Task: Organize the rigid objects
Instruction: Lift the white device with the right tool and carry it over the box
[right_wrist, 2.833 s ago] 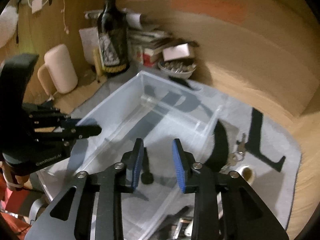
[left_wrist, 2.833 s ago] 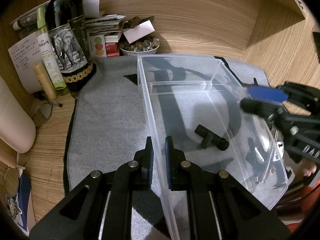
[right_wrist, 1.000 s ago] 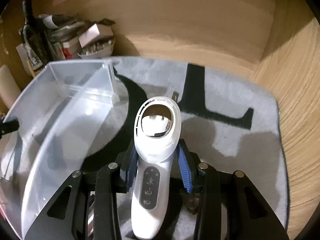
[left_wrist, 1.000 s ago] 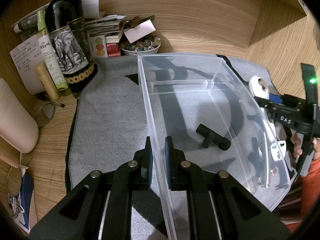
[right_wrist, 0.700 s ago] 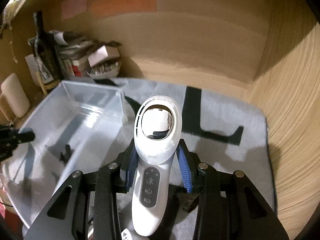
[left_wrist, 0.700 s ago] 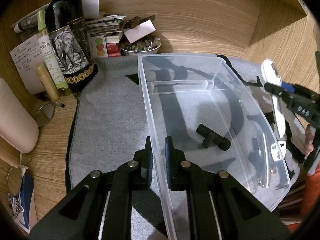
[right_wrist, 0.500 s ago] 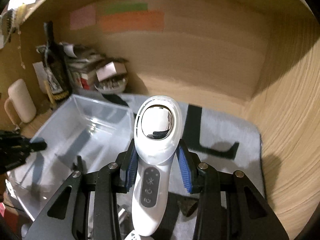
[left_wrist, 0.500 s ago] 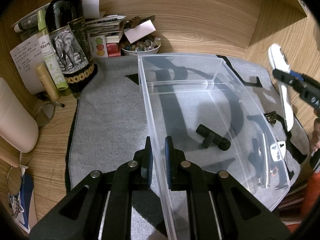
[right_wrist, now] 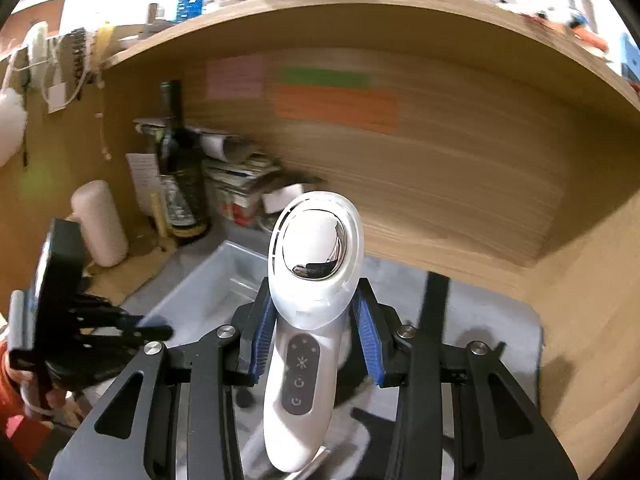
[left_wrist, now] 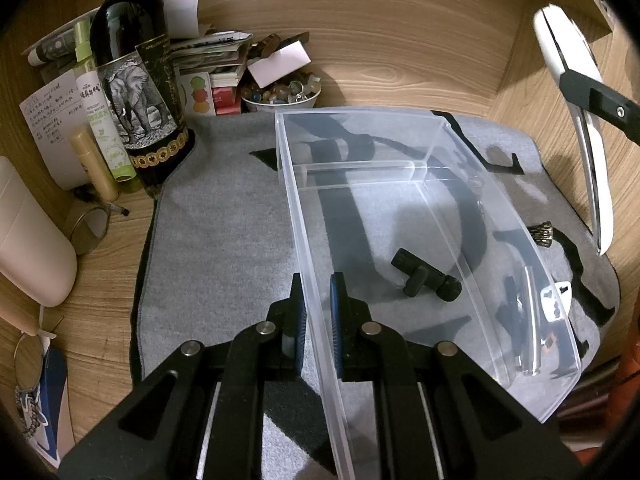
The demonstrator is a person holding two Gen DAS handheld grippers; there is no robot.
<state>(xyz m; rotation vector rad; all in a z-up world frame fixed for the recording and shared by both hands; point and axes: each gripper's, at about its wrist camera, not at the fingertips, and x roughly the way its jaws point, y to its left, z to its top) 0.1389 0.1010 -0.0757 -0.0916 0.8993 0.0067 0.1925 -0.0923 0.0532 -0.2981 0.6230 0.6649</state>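
We pinch the clear bin's (left_wrist: pixel 472 152) near wall with the left gripper (left_wrist: pixel 318 304). Our right gripper (right_wrist: pixel 316 324) clamps the white handheld device (right_wrist: pixel 312 300) in the air above the grey mat (left_wrist: pixel 224 216); its small logo is unreadable. The wine bottle (left_wrist: pixel 136 80) shows an elephant label.

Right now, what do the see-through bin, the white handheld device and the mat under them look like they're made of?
Bin: clear hard plastic, probably; the mat's pattern shows through its glossy walls.
White handheld device: smooth, glossy white plastic shell with a mirror-like, likely metal, oval head that reflects the room and a grey button panel.
Mat: grey felt-like fabric; matte, fuzzy surface, black markings.
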